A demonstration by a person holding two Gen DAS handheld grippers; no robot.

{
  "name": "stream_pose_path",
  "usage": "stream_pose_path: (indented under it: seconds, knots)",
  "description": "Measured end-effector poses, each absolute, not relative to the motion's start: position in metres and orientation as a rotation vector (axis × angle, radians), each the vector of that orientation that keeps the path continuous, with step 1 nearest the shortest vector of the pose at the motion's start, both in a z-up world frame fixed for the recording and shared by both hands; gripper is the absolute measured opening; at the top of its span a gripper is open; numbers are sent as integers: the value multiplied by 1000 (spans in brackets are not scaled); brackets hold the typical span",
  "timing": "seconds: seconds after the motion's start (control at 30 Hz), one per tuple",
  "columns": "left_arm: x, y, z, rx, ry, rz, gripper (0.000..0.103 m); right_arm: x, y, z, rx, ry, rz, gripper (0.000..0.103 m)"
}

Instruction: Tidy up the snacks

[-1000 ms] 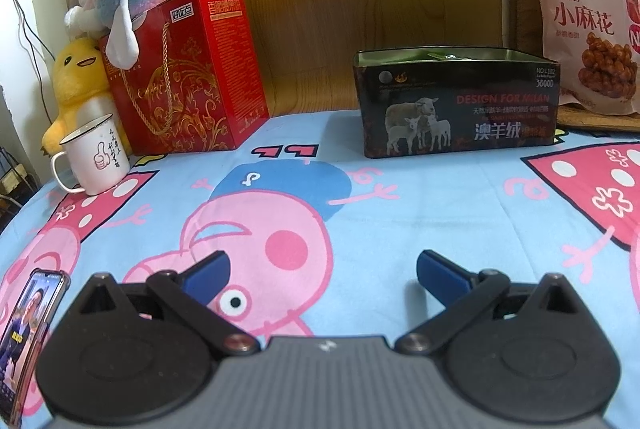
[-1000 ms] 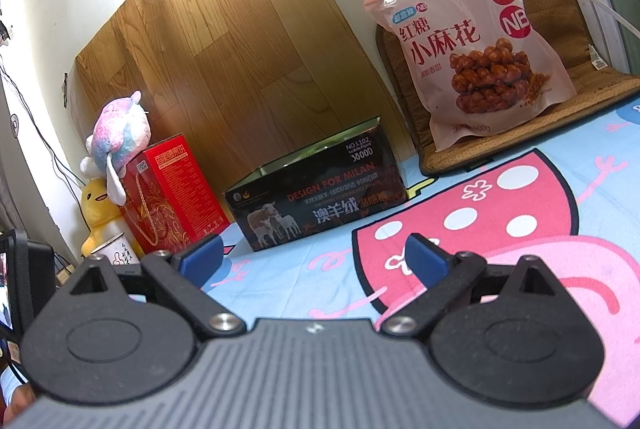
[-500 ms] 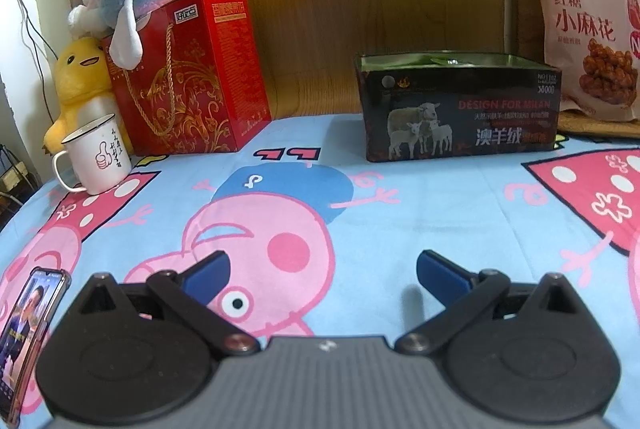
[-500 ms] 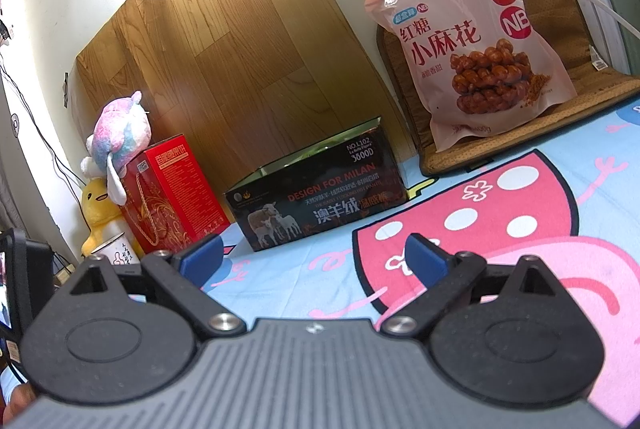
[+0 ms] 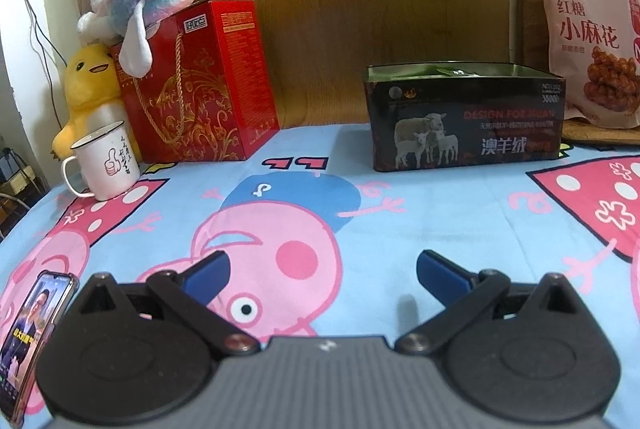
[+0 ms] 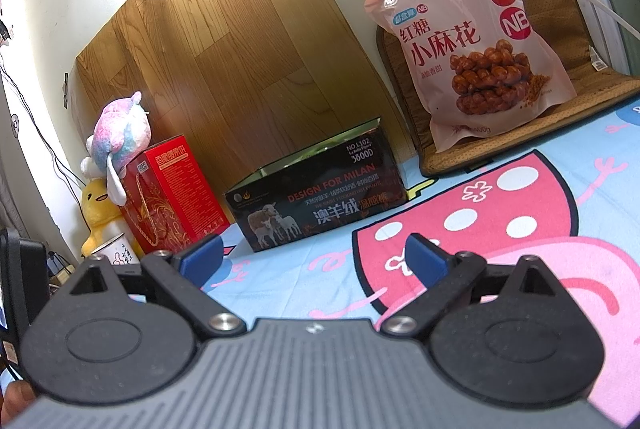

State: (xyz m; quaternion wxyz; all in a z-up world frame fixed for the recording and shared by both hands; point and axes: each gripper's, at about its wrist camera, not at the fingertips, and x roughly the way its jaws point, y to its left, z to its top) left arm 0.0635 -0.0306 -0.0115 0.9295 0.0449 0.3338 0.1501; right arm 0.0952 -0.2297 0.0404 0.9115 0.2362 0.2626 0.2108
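Both grippers are released and grasp nothing: the left gripper (image 5: 322, 269) low centre, the right gripper (image 6: 312, 257) likewise. The snack bag (image 6: 476, 53) leans at upper right on a woven mat (image 6: 560, 109). The dark open box (image 5: 464, 117), centre right, seems to hold something green.

open sheet (image 5: 440, 213) ahead, tin (image 5: 464, 117) behind

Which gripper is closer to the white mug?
Left. The left gripper has the white mug just ahead on its left; the right gripper sees it farther away.
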Motion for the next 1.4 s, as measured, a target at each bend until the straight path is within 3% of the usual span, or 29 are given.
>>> stream_pose_path:
  seconds: [0.63,1.4]
  knots:
    - [61,-30,-4,113,621,417,103,97,-230,43,483,538,447,99]
    - [65,-36,-3,204,679,483,103,96,-232,43,471,520,504,99]
